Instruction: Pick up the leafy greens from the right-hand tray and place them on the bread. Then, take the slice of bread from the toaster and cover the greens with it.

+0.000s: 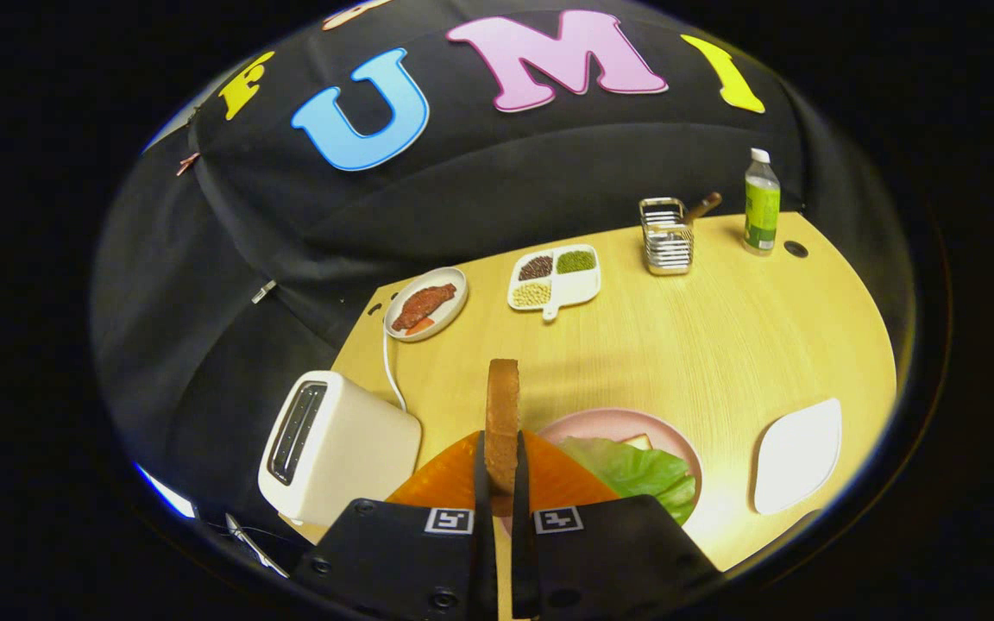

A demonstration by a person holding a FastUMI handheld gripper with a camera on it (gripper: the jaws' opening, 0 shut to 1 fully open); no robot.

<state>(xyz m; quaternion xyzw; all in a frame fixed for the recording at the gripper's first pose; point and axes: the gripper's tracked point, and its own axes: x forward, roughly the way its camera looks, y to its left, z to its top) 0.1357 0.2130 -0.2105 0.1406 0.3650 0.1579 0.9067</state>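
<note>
My gripper (pixel 501 487) is shut on a slice of brown bread (pixel 502 414), which stands upright on edge between the two fingers and rises ahead of them. Just right of the fingers sits a pink plate (pixel 609 423) with a green lettuce leaf (pixel 635 470) lying on a bread slice (pixel 638 442), of which only a pale corner shows. The white toaster (pixel 333 444) stands left of the fingers, its slot dark. A white tray (pixel 799 454) lies bare to the right of the pink plate.
Far across the wooden table (pixel 721 345) are a plate with meat (pixel 425 304), a divided dish of beans (pixel 555 276), a wire rack (pixel 666 235) and a green bottle (pixel 760 203). The toaster's white cord (pixel 389 371) runs back along the table.
</note>
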